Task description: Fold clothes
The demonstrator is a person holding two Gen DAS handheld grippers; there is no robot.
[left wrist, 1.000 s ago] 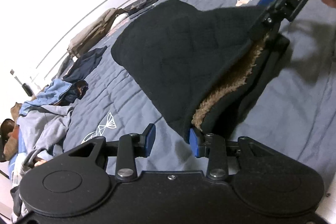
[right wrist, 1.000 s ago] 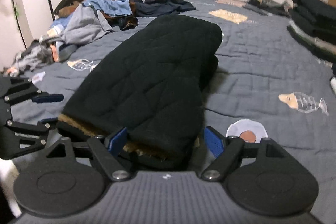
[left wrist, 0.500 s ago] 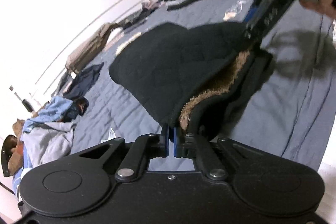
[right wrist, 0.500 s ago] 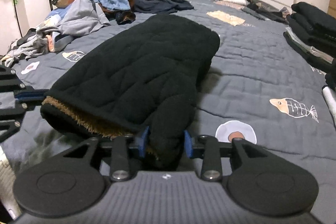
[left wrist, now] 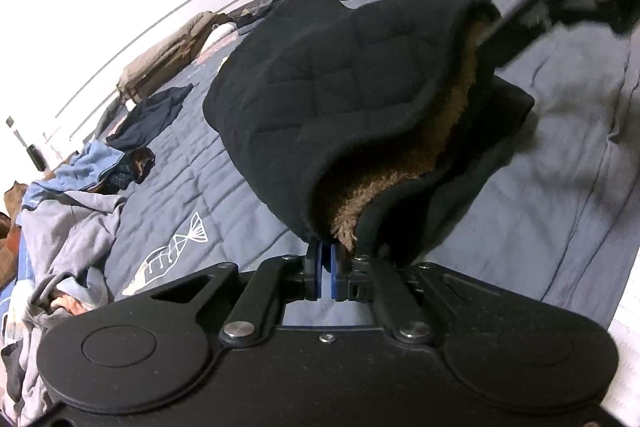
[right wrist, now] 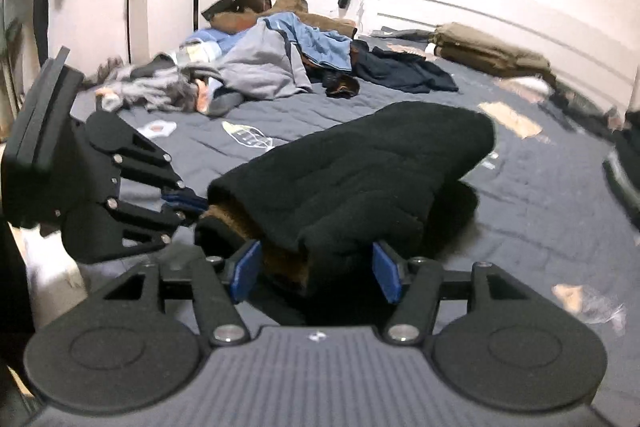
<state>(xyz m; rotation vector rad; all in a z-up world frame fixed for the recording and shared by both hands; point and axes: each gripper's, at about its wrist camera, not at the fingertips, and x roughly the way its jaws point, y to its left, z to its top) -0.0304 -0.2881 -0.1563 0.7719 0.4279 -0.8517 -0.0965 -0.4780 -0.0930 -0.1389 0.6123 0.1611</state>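
One black garment [left wrist: 340, 87], two tools

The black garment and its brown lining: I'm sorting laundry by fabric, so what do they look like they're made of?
The black garment looks like matte quilted fleece or knit: diamond stitch lines, a soft napped surface, no sheen. The brown lining looks like sherpa-style pile, with shaggy, curly tufts at the edge. The fibre itself cannot be told.
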